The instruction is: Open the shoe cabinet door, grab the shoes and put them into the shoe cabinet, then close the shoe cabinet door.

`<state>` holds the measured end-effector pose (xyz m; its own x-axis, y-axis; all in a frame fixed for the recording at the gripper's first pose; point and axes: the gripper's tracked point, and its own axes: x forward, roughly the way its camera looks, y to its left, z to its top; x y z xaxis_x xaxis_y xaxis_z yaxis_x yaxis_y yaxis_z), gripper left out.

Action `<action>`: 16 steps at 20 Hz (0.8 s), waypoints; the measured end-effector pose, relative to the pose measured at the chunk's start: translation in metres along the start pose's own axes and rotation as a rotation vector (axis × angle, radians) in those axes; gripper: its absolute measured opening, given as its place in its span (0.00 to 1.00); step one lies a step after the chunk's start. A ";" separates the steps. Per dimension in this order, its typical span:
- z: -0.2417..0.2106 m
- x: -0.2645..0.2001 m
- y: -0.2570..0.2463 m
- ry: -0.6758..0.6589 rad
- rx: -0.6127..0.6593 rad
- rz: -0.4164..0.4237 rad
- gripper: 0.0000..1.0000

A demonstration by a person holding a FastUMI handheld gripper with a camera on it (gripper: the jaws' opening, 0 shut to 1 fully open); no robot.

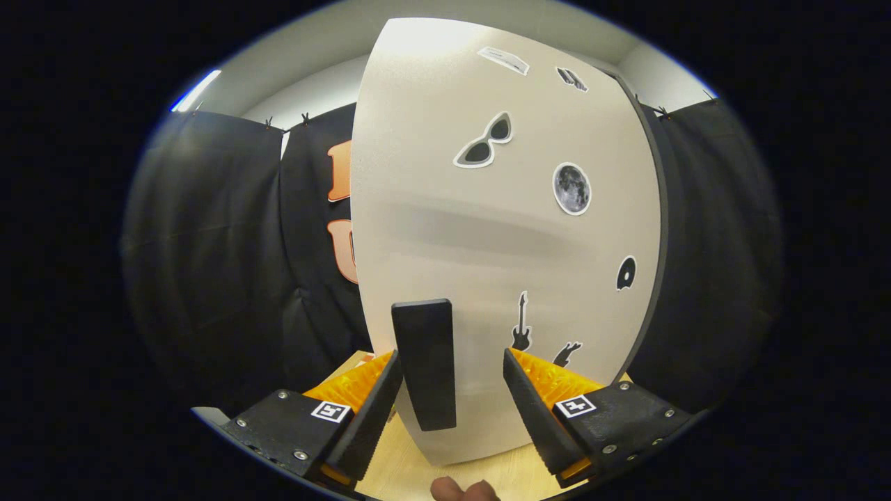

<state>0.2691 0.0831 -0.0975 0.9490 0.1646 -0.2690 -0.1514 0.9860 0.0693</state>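
The gripper (452, 410) was held level with its two fingers spread wide apart, the left fingertip (379, 396) perhaps just brushing the handle (424, 362), the right one standing clear of it. Below the fingers, the tips of a person's hand (463, 490) showed.

shoe cabinet door (487, 229) | pale, stickered | handle (424, 362) black, upright

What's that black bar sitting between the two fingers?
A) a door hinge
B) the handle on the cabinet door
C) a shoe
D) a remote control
B: the black handle is fixed upright on the pale, sticker-covered shoe cabinet door, and the open gripper has a finger on each side of it, not yet pressing.
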 end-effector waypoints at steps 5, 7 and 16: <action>0.003 0.040 0.007 0.004 0.027 0.025 0.91; 0.003 0.054 0.010 0.013 0.041 0.037 0.91; -0.003 0.083 0.004 -0.024 -0.102 -0.006 0.92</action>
<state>0.3464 0.1012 -0.1227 0.9561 0.1592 -0.2460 -0.1719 0.9846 -0.0310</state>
